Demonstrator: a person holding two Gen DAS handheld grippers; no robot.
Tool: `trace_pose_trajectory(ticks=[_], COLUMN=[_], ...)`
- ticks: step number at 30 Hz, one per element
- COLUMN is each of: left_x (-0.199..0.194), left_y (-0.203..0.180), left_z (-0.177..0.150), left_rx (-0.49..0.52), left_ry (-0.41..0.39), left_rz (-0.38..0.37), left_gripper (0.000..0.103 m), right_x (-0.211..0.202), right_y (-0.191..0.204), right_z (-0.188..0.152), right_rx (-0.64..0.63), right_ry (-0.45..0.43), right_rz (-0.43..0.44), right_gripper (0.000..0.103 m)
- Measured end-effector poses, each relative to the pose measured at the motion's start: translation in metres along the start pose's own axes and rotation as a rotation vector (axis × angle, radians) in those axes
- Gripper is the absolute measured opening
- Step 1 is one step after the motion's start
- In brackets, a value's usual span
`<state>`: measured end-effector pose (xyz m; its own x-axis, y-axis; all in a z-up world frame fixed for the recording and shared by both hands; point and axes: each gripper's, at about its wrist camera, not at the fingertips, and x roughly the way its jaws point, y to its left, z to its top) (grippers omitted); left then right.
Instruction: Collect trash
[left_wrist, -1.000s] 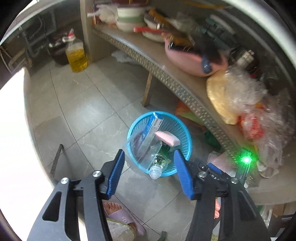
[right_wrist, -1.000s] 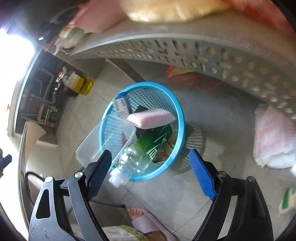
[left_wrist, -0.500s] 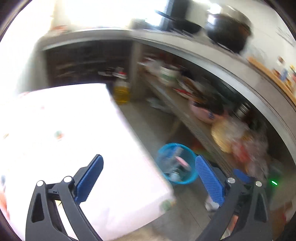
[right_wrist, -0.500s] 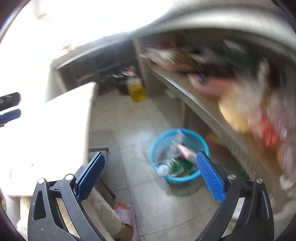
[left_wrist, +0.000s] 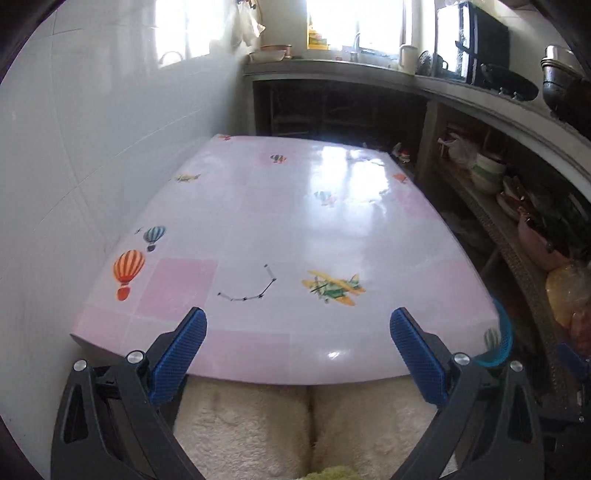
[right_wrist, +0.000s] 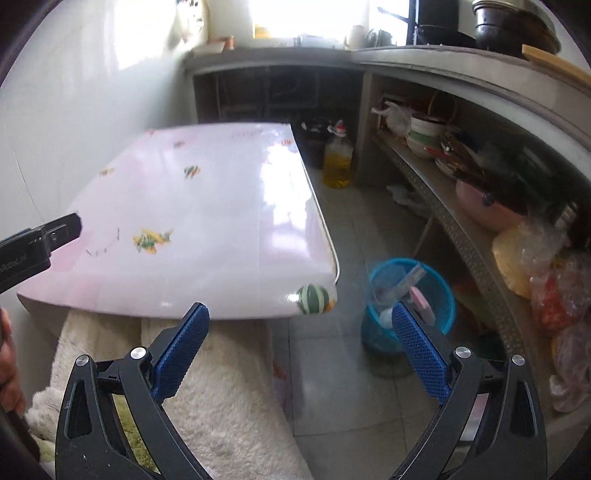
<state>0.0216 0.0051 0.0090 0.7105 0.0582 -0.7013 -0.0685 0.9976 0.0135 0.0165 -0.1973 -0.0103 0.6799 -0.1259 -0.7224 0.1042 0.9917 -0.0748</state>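
a second before, both grippers hung over the blue basket on the floor with a bottle, a pink sponge and a carton in it; at this moment both looked across the pink table. the left gripper (left_wrist: 298, 334) at the bottom of its frame had just been opening and stood spread wide, nothing between its blue pads (left_wrist: 181, 354). the right gripper (right_wrist: 301, 334) had likewise just been opening and stood spread wide and empty.

below both grippers lay the person's fluffy cream trousers (right_wrist: 221, 398), cut off by the lower edge. the table (left_wrist: 280, 229), printed with balloons and planes, filled the middle of the left view and the left half of the right view.

the blue basket (right_wrist: 439, 295) stood on the floor at the right of centre in the right view, beside the table's corner; its trash was blurred and partly behind the right pad. in the left view only a sliver of its rim (left_wrist: 504, 339) showed past the table edge. the left gripper's tip (right_wrist: 55, 230) entered at the left edge of the right view. a yellow oil bottle (right_wrist: 337, 162) stood farther back.
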Motion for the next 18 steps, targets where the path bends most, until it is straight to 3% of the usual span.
trace_pose_trajectory(ticks=[6,18], left_x=[0.005,0.009], left_y=[0.000,-0.014], left_z=[-0.023,-0.015], left_rx=[0.052,0.092], left_ry=[0.074,0.083], left_rz=[0.035,0.046], left_gripper=[0.098,0.098], right_x=[-0.012,-0.007], right_y=[0.007,-0.013], right_z=[-0.014,-0.020], right_rx=[-0.047,0.021], right_ry=[0.013,0.047], right_rz=[-0.075,-0.115], right_gripper=[0.095,0.095])
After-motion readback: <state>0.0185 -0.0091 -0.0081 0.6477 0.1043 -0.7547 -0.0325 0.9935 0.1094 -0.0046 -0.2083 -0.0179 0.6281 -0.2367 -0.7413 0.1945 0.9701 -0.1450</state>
